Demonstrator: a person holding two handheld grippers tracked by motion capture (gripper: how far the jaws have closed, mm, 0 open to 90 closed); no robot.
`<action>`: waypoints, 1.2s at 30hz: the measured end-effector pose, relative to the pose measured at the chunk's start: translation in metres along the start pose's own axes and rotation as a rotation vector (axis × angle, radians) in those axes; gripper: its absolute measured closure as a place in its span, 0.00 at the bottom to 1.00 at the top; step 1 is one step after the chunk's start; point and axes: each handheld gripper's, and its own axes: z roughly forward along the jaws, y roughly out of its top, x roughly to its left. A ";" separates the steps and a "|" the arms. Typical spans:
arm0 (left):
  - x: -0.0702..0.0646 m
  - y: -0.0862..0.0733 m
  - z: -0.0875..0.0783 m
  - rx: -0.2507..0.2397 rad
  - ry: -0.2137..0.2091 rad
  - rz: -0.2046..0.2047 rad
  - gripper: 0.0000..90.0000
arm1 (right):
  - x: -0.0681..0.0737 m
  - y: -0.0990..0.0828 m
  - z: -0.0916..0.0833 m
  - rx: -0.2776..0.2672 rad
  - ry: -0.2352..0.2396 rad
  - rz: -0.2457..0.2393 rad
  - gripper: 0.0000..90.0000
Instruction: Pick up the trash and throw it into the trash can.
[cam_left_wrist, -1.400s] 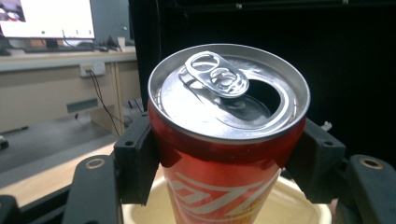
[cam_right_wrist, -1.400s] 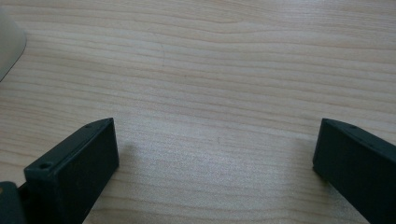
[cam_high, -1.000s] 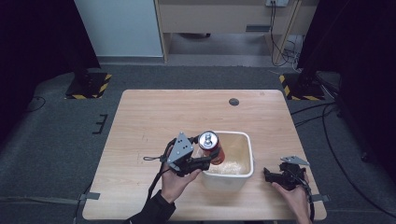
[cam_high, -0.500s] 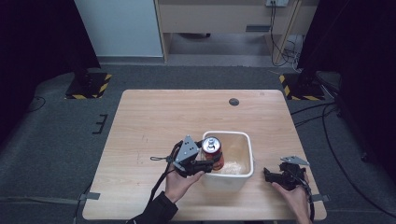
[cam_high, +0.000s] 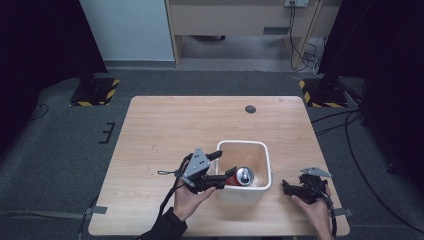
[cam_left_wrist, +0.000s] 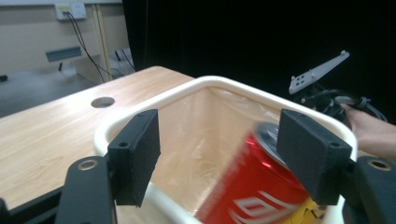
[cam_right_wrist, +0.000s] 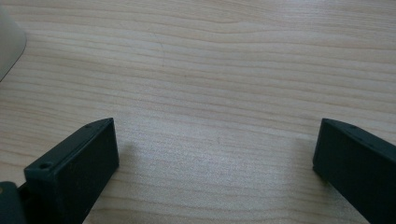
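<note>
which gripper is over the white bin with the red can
The left gripper, fingers open at the bin's near edge above the can; the right gripper rests beside it.

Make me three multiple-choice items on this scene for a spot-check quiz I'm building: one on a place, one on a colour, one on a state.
1. Where is the can?
A. inside the white bin
B. on the floor
C. beside the dark round hole at the table's far edge

2. What colour is the can's body?
A. blue
B. red
C. green

3. How do the left gripper's jaws stand?
A. shut on the can
B. shut on the bin's rim
C. open

Key: 1 A, the high view shows the can within the bin's walls; 2 B, both views show a red side under a silver top; 3 C, the left gripper view shows the jaws set wide apart, with the can blurred between them.
</note>
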 end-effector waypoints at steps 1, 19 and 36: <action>0.000 0.000 0.000 0.000 0.000 0.000 0.33 | 0.000 0.000 0.000 0.000 0.000 0.000 0.00; 0.036 -0.017 -0.058 0.018 0.135 -0.057 0.26 | 0.000 0.000 0.000 -0.001 -0.003 0.002 0.00; 0.064 -0.085 -0.087 0.185 0.245 -0.142 0.21 | 0.000 0.000 0.000 -0.001 -0.003 0.002 0.00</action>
